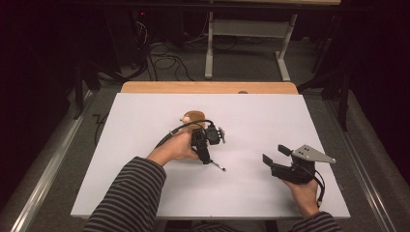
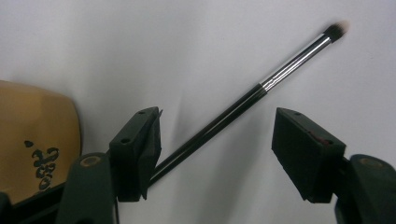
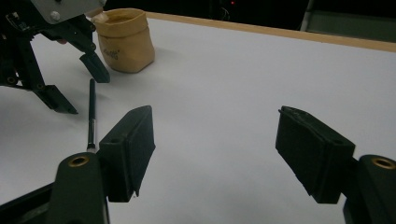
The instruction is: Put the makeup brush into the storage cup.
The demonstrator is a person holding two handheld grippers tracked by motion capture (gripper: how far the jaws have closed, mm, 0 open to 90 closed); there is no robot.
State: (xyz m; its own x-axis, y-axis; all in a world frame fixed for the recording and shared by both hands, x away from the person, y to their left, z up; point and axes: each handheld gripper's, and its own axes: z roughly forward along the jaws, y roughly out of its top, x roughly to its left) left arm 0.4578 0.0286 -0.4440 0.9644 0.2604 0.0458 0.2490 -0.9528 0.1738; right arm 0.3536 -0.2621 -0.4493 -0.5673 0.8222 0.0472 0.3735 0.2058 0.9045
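**A:** Black-handled makeup brush (image 2: 243, 100) is lying flat on the white counter (image 1: 270, 116), right between the pads of the left tool (image 2: 217, 147), which stand wide apart. Handle end sits just beside one pad; the bristles point off toward 1 o'clock in the left gripper view. How would you grab it?

**B:** I'd centre the handle between the pads first, drop until they nearly brush the counter, then squeeze on the black part, not the shiny ferrule. It's thin and will probably roll.

**A:** And the tan pouch (image 1: 193, 117)?

**B:** At 12 o'clock from that hand, near. The right tool (image 1: 277, 154) is parked at 4 o'clock, also gaping, nothing in it.
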